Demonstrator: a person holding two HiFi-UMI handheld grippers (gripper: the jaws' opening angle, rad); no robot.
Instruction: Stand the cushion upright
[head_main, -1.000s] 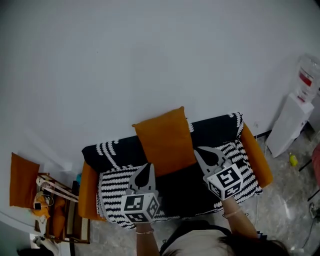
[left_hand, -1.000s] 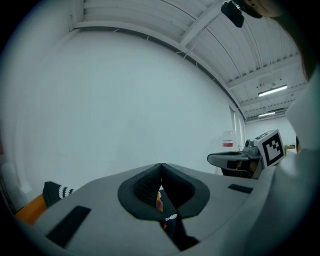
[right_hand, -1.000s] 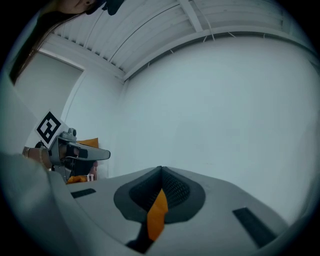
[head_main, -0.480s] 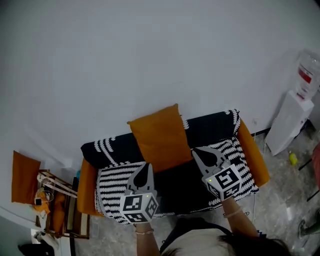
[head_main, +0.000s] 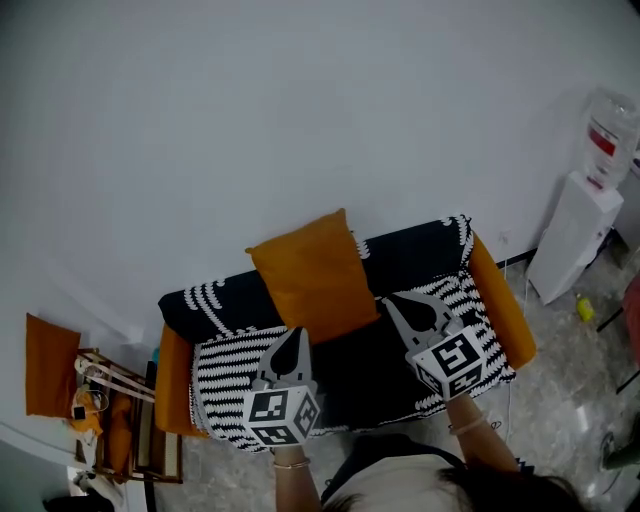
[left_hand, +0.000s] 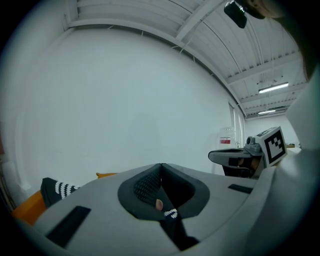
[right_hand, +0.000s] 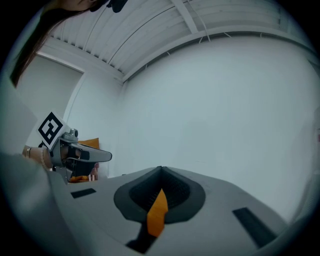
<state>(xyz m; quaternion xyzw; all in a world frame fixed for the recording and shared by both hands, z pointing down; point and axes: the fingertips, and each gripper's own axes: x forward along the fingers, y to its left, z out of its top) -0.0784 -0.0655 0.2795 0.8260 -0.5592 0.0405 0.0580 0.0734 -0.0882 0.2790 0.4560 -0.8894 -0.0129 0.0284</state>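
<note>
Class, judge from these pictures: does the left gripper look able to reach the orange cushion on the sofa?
Probably yes. The orange cushion stands just beyond the left gripper, with only the striped throw between them. Its jaws are shut, so they would need opening first.

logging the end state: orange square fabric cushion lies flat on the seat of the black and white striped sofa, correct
Not flat. The head view shows the orange square fabric cushion standing upright on the seat of the black and white striped sofa, leaning against its backrest.
</note>
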